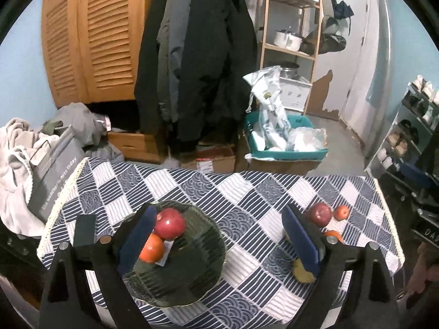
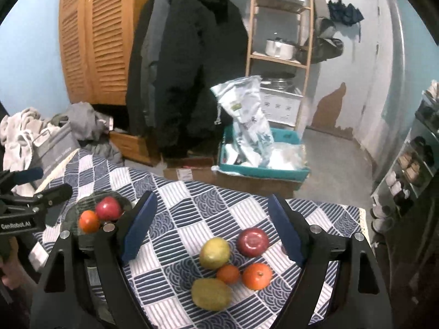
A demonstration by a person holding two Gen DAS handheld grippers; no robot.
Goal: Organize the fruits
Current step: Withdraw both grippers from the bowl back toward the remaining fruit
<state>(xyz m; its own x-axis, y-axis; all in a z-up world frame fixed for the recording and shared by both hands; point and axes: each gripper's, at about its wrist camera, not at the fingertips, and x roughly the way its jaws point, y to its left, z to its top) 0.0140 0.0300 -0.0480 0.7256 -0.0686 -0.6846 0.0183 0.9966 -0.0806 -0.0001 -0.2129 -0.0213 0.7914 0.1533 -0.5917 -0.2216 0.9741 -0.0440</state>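
We see bare tablecloth (image 2: 192, 205) between plate (image 1: 203, 246) and fruit cluster: open lane there. Plate's near half free; red apple (image 1: 169, 223) and orange fruit (image 1: 152, 248) crowd its far left part. On right, five fruits packed close, yellow apple (image 2: 214, 252) touching small orange (image 2: 228, 273), little room between. Left gripper (image 2: 41, 183) juts over table's left edge.
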